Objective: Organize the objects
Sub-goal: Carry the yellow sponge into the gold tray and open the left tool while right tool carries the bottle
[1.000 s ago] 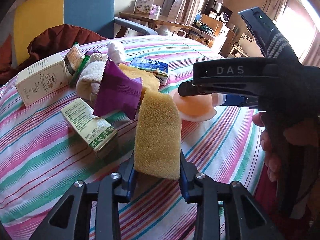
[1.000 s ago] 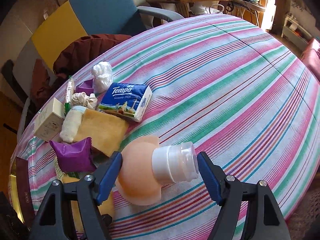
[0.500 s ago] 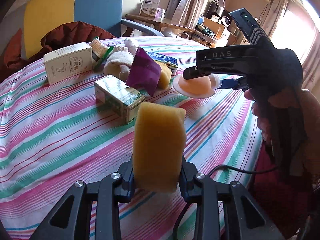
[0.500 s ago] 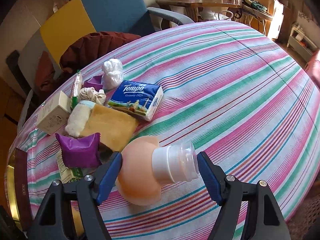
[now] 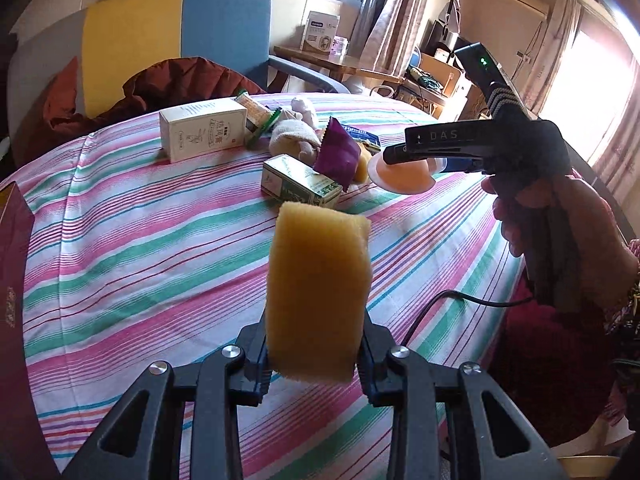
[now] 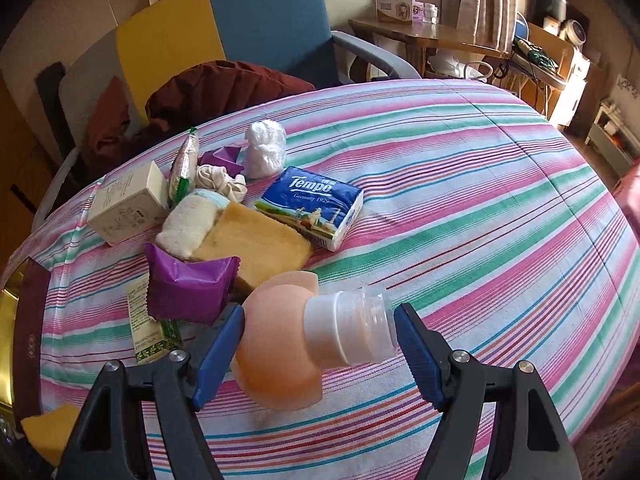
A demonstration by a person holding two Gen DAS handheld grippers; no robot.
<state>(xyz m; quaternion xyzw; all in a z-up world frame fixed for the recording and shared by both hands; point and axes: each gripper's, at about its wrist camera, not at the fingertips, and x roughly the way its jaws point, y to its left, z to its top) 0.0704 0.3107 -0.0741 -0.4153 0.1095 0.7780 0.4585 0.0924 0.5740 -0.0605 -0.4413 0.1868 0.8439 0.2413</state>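
Striped tablecloth (image 6: 460, 200); Tempo pack (image 6: 312, 206) right-wrist only

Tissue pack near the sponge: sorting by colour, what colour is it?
The tissue pack is blue with white sides, clearest in the right wrist view.

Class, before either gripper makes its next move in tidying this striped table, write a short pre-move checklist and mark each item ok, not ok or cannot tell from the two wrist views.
1. Left gripper clamped on the yellow rectangular sponge: ok.
2. Sponge lifted off the pink-and-green striped tablecloth: ok.
3. Right gripper holding the peach soft bottle with white cap crosswise: the bottle's ends sit at both blue pads; firmness cannot tell.
4. Bottle clear of the purple foil packet: ok in the left wrist view.
5. Drop-off spot for either item: cannot tell, no container fully visible.
6. Black cable clear of the left gripper: ok.
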